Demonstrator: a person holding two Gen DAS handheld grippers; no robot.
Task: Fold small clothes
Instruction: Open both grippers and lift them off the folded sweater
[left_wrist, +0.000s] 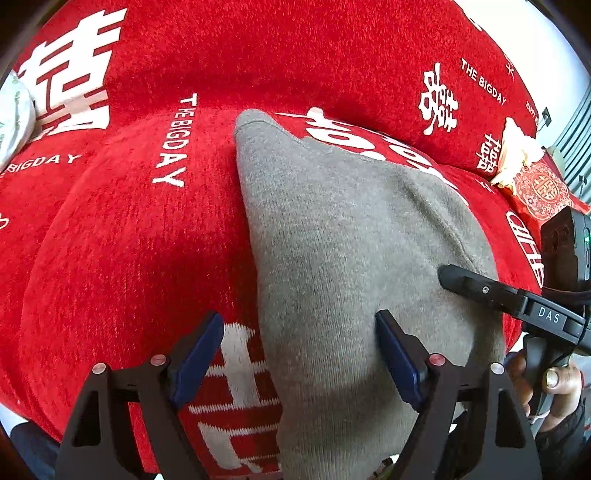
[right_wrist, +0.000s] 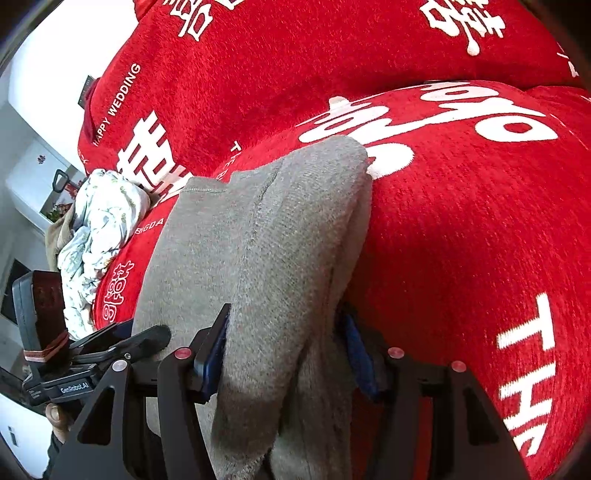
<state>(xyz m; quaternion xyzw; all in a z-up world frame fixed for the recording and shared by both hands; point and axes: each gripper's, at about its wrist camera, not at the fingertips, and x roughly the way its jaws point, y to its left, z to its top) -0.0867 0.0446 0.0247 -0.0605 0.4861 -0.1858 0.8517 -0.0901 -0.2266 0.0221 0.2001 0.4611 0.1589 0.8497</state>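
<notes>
We see a grey, soft knitted garment (left_wrist: 332, 258) lying folded lengthwise on a red plush sofa cover with white lettering (left_wrist: 129, 240), and we take this garment as our landmark. The left gripper (left_wrist: 301, 354) stands over the garment's near left edge with its jaws wide apart: one blue pad (left_wrist: 399, 362) rests over the grey knit, the other hangs over the red cover just beside the edge, and neither presses the cloth. The right gripper (right_wrist: 284, 350) sits at the garment's near right side, half closed, its blue pads on either flank of a raised fold of the grey knit; the left pad lies against the cloth, the right one is partly hidden behind it, so we read this as a hold on the fold. In the left wrist view the right gripper's black finger (left_wrist: 480, 288) touches the garment's right part, and a hand (left_wrist: 546, 384) grips the handle below it. Beyond the garment's far left side lies a crumpled white cloth with a pale leaf print (right_wrist: 103, 229). Well off to the garment's far right sits a red patterned packet (left_wrist: 539, 192) with something cream-coloured heaped just behind it.
</notes>
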